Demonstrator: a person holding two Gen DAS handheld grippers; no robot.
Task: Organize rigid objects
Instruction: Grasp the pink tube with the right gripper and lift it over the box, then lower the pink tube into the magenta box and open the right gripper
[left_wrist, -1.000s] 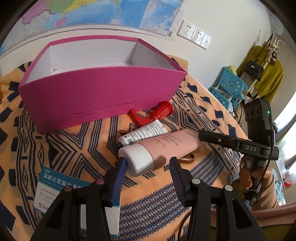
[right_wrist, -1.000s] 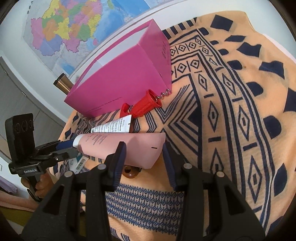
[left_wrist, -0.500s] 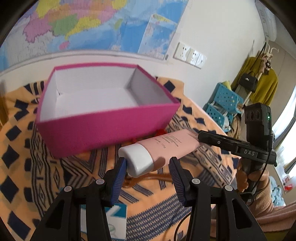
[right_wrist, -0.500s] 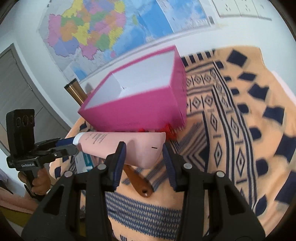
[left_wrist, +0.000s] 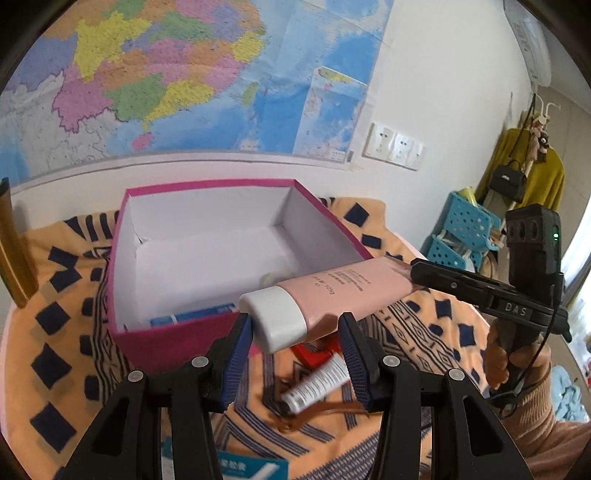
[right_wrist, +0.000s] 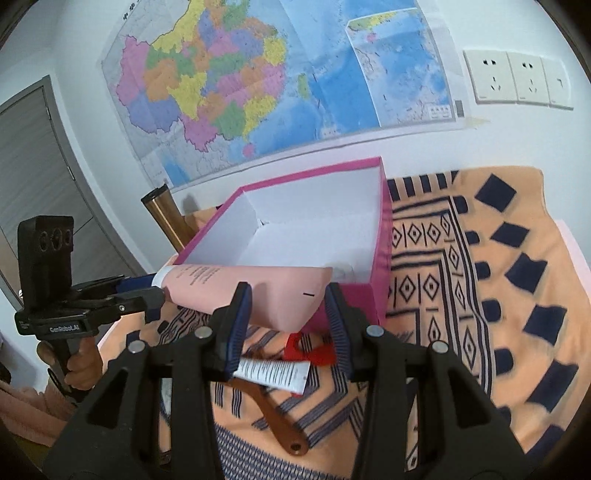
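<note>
Pink tubes: one pink tube (left_wrist: 332, 295), white cap toward the left hand-held gripper, flat crimped end toward the right one; it hangs in the air over the near rim of the box.
Left hand-held gripper (left_wrist: 295, 343): narrow, its blue pads closed on the tube's white cap end.
Right hand-held gripper (right_wrist: 288, 314): narrow, its pads closed on the tube's flat end.
Boxes: one magenta box (left_wrist: 147, 339), open, white inside, standing on the cloth near the wall.
Inside the box: one blue-and-white pack (left_wrist: 195, 314) against the near wall; a pale item beside it is too blurred to name.
White tubes: one small white tube (right_wrist: 273, 373) with black print, lying on the cloth below the pink tube.
Red items: one red plastic piece (right_wrist: 310, 350), just beyond the white tube, partly hidden.
Brown items: one brown handle (right_wrist: 277, 424) with a hole at its end, running under the white tube.
Cartons: one blue-and-white carton (left_wrist: 251, 469) at the near edge of the left view.
Surface: covered by an orange cloth (right_wrist: 517, 295) with dark blue diamonds and stripes.
Room: white wall with one coloured map (right_wrist: 258, 81), three sockets (right_wrist: 517, 79), a grey door at left, blue baskets and a hung yellow garment at right.
Change: a second ago the pink tube lay on the cloth in front of the box; both hand-held grippers have lifted it, and the box's inside now shows from above.
</note>
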